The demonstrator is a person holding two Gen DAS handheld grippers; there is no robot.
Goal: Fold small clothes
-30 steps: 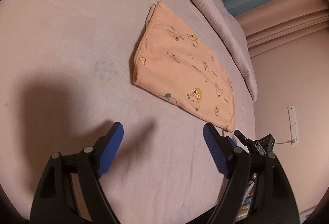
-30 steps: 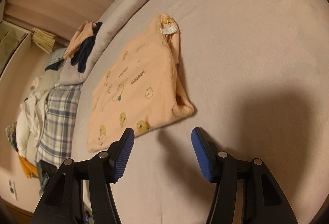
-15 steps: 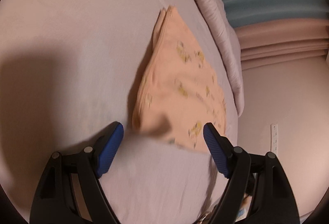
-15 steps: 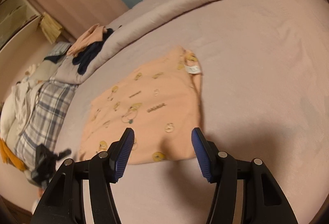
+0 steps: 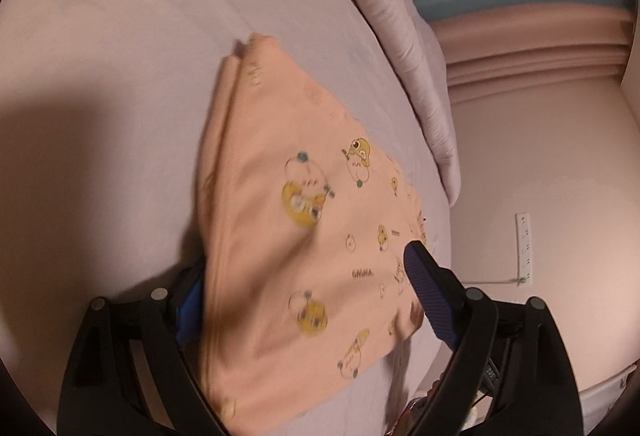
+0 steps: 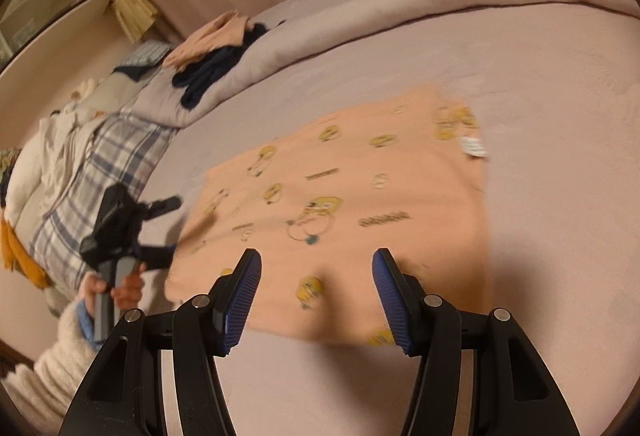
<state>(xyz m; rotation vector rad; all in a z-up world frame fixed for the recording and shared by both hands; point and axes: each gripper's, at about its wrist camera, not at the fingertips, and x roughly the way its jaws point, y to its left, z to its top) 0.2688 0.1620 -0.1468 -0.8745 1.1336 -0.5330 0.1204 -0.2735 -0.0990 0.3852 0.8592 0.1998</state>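
Observation:
A folded peach garment with yellow cartoon prints (image 5: 304, 228) lies flat on the pale lilac bed sheet (image 5: 120, 56). My left gripper (image 5: 304, 284) is open and straddles the garment's near end; the cloth lies between its blue pads and covers part of the left pad (image 5: 192, 300). In the right wrist view the same garment (image 6: 340, 196) lies ahead, with a white label at its far right corner. My right gripper (image 6: 316, 296) is open, its pads above the garment's near edge. The left gripper (image 6: 120, 220), in a hand, shows at the garment's left end.
A rolled lilac duvet (image 6: 440, 4) runs along the far side of the bed. A pile of other clothes (image 6: 212, 56) and a plaid blanket (image 6: 92, 164) lie at the left. The bed edge, wall and a power strip (image 5: 524, 248) are to the right in the left wrist view.
Both grippers have moved in toward the garment. The left one now has the garment's end between its open pads; the right one has reached the near edge.

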